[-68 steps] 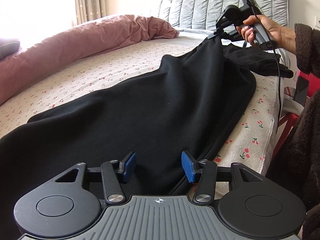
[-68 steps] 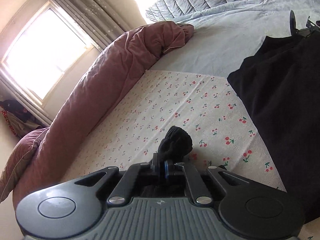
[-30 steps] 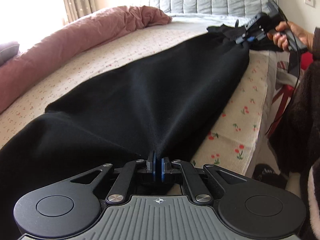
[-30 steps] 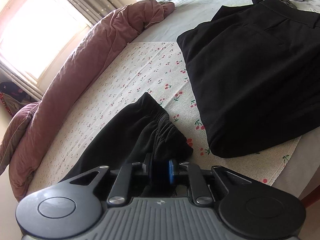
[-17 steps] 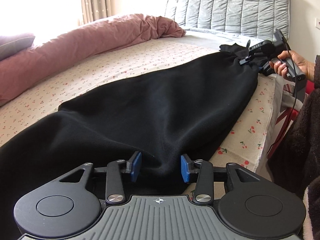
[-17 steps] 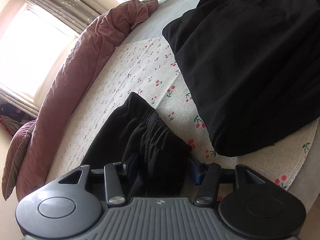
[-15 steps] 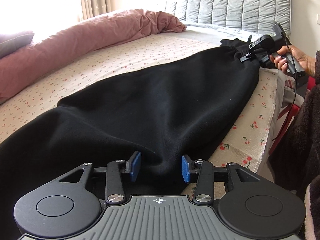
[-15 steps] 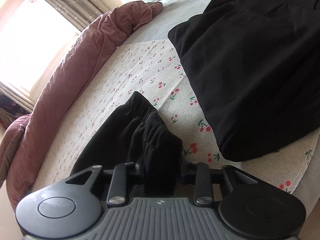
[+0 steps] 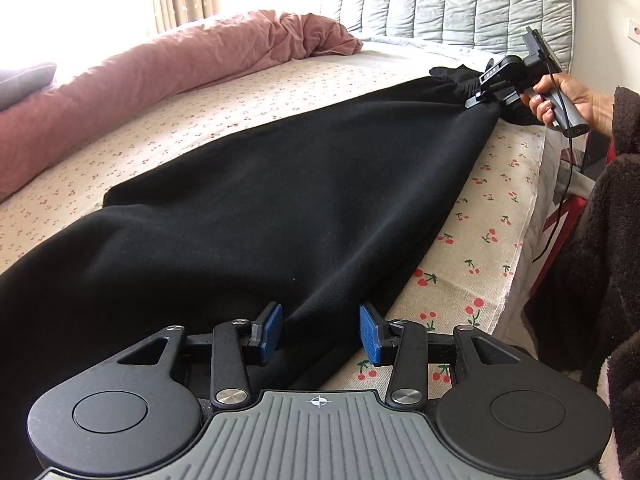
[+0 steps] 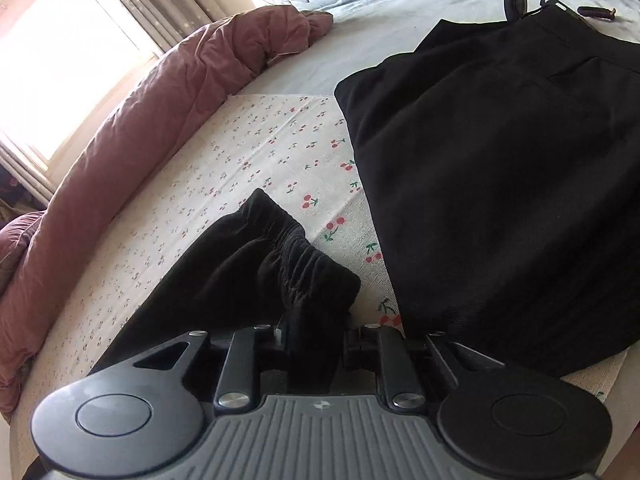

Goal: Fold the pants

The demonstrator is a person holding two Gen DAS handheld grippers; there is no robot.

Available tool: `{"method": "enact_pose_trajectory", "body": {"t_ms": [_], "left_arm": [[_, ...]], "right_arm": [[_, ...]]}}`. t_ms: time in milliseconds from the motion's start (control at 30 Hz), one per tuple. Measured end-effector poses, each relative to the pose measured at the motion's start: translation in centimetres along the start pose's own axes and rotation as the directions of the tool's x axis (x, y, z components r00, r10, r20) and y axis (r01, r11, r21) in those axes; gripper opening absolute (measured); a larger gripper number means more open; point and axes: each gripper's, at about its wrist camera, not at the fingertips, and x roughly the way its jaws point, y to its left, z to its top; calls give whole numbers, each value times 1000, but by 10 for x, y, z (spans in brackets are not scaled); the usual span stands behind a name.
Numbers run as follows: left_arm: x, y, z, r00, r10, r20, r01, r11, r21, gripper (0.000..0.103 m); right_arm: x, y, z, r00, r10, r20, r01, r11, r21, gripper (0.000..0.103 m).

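Both grippers, left (image 9: 319, 334) and right (image 10: 315, 338), sit released, fingers apart astride the black pants (image 9: 280, 184)

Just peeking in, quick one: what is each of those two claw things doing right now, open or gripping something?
Left gripper: open, pads either side of the black pants, not pinching.
Right gripper: open, gathered cuff loose between the fingers.

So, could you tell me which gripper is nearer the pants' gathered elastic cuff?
Right. The right gripper is at the cuff; the left gripper straddles the pants at the far end.
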Motion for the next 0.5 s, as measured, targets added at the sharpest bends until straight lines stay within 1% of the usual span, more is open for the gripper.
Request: {"method": "enact_pose_trajectory", "body": {"t_ms": [33, 67, 133, 200, 233, 267, 333, 400, 433, 500], "left_arm": [[-4, 1, -2, 1000, 8, 2, -8, 1000, -4, 52], [-7, 3, -4, 1000, 23, 5, -23, 1000, -9, 56], [-16, 8, -9, 997, 71, 20, -71, 997, -23, 65], [-27, 16, -14, 992, 122, 35, -120, 991, -60, 70], [-34, 22, -16, 988, 152, 40, -148, 985, -93, 71], [-40, 28, -19, 983, 181, 43, -174, 976, -129, 73], [-53, 46, -24, 967, 249, 49, -233, 947, -223, 78], [-67, 62, -30, 950, 309, 50, -278, 908, -314, 78], [-74, 70, -33, 937, 345, 52, -305, 883, -358, 78], [-91, 86, -39, 902, 430, 49, -364, 816, -449, 79]], "right_arm": [[-7, 1, 0, 1000, -1, 21, 1, 1000, -5, 31], [-15, 4, -1, 999, -12, 52, 13, 1000, -24, 43], [-32, 10, -3, 990, -54, 128, 65, 994, -85, 50], [-47, 17, -5, 977, -83, 198, 112, 984, -138, 57], [-54, 22, -6, 971, -82, 227, 121, 979, -164, 60], [-58, 28, -8, 966, -73, 246, 122, 974, -190, 65], [-65, 45, -17, 965, -28, 261, 97, 961, -257, 69], [-65, 67, -29, 971, 43, 235, 39, 942, -333, 73], [-64, 79, -36, 974, 77, 214, 8, 928, -372, 73], [-63, 103, -51, 976, 140, 169, -49, 889, -456, 75]]}}
